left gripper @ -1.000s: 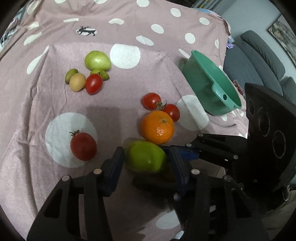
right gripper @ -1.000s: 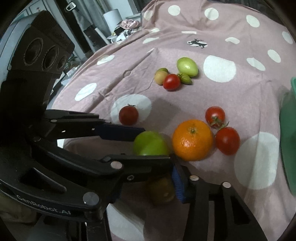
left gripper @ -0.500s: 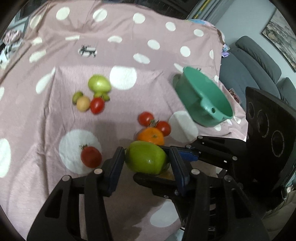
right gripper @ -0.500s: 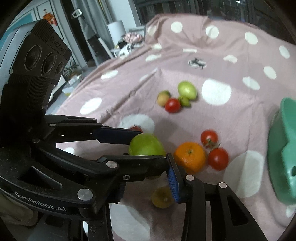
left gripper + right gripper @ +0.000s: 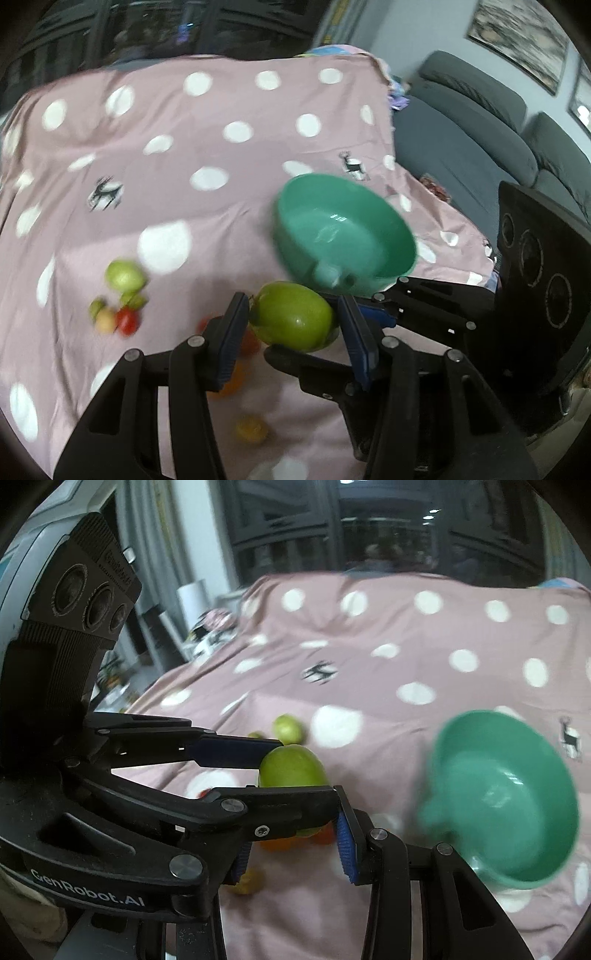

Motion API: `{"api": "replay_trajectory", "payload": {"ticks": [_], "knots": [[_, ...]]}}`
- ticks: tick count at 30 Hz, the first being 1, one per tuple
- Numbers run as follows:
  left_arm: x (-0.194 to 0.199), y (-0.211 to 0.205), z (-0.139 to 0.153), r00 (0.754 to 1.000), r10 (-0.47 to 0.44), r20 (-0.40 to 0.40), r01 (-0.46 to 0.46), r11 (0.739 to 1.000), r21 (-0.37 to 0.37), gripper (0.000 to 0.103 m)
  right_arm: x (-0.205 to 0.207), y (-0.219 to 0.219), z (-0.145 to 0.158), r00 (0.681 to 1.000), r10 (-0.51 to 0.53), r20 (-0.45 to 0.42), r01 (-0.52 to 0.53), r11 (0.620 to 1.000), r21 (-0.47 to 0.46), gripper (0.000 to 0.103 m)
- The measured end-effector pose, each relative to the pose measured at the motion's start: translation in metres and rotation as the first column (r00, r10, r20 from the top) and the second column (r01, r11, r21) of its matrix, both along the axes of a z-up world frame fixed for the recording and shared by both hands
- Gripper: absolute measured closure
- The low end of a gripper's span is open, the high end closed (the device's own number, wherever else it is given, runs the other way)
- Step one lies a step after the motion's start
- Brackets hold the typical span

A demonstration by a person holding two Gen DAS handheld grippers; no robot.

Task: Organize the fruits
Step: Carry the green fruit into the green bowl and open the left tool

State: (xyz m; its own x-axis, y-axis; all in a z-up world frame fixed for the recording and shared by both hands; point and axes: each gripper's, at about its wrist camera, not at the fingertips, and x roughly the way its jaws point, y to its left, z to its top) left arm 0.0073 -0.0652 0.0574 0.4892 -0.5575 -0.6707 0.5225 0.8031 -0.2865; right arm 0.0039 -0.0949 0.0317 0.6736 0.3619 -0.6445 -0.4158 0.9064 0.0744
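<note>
The step in hand looks like carrying: the left gripper [image 5: 291,314] has its blue pads closed on both sides of a round, smooth, shiny green fruit [image 5: 295,326], held above the pink cloth with white dots [image 5: 221,110]. The mint-green plastic bowl [image 5: 343,229] stands empty at about 1 o'clock from the fruit, quite near. Next the fruit must go over the rim, then the jaws must open. The right gripper [image 5: 291,853] has its pads somewhat apart under the fruit; whether they press it I cannot tell, because the other finger crosses them.
</note>
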Motion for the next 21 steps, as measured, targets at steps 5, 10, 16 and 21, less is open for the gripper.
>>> {"api": "replay_trajectory", "payload": {"ticks": [5, 10, 16, 21], "knots": [[0.021, -0.041, 0.006, 0.997, -0.081, 0.011, 0.081, 0.997, -0.004, 0.053, 0.005, -0.042, 0.009, 0.995, -0.096, 0.029, 0.095, 0.995, 0.011, 0.062], [0.037, -0.080, 0.003, 0.989, -0.145, 0.003, 0.145, 0.989, 0.003, 0.053, 0.012, -0.078, 0.007, 0.984, -0.177, 0.030, 0.176, 0.984, 0.022, 0.062], [0.054, -0.102, -0.012, 0.984, -0.170, -0.058, 0.170, 0.985, -0.014, 0.053, 0.024, -0.107, -0.004, 0.974, -0.226, -0.014, 0.227, 0.973, 0.039, 0.062], [0.060, -0.109, -0.024, 0.981, -0.170, -0.099, 0.170, 0.985, -0.005, 0.053, 0.033, -0.117, -0.016, 0.969, -0.240, -0.064, 0.243, 0.969, 0.045, 0.062]]}}
